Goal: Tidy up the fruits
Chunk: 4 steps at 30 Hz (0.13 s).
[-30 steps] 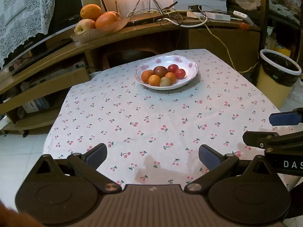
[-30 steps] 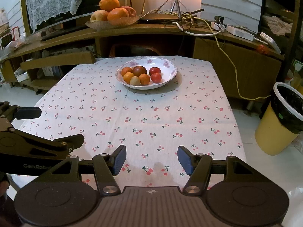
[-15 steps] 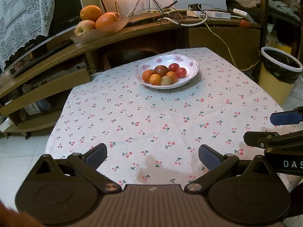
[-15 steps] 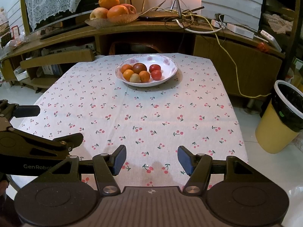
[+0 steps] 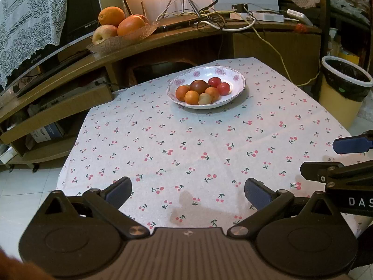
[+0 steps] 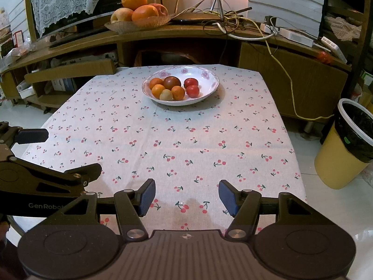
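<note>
A white flowered bowl (image 5: 236, 77) (image 6: 209, 77) stands at the far end of the cherry-print tablecloth (image 5: 186, 144) (image 6: 181, 140). It holds several small fruits: orange ones (image 5: 191, 97) (image 6: 158, 91), a dark one (image 5: 199, 86) (image 6: 172, 82) and two red ones (image 5: 223, 88) (image 6: 193, 91). My left gripper (image 5: 187, 192) hovers open over the near table edge, nothing between its fingers. My right gripper (image 6: 186, 194) is open and empty too, beside it at the near edge. Each gripper shows at the side of the other's view.
A wooden shelf behind the table carries a basket of large oranges and an apple (image 5: 119, 26) (image 6: 137, 14), plus tangled cables (image 5: 209, 18). A yellow bin with a black liner (image 5: 342, 93) (image 6: 347, 144) stands on the floor to the right.
Both grippers have drifted slightly back and up from the table, so the bowl sits a little farther away. Their jaws stay open as before.
</note>
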### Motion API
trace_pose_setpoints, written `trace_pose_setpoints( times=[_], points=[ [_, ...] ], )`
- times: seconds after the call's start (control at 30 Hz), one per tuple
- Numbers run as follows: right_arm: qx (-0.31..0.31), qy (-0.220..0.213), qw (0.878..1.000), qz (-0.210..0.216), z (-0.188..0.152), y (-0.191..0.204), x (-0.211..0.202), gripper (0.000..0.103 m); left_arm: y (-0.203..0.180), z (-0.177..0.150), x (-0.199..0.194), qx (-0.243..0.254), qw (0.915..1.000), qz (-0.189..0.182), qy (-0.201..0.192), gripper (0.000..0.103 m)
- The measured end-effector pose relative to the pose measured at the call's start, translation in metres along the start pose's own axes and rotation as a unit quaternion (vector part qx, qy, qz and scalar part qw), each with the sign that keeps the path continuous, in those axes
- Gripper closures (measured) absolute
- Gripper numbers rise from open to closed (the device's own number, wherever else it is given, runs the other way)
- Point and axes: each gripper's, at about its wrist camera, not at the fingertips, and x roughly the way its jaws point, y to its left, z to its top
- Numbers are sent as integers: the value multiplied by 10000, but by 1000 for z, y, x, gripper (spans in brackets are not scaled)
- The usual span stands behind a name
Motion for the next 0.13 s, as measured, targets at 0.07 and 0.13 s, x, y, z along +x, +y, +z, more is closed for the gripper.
trace_pose_setpoints(
  times=[0.07, 0.13],
  points=[
    [2, 2, 10000, -1, 0, 0, 0, 41, 0, 0, 0, -3, 10000, 2, 0, 0],
    [4, 5, 10000, -5, -2, 0, 1, 41, 0, 0, 0, 10, 10000, 6, -5, 0]
  ],
)
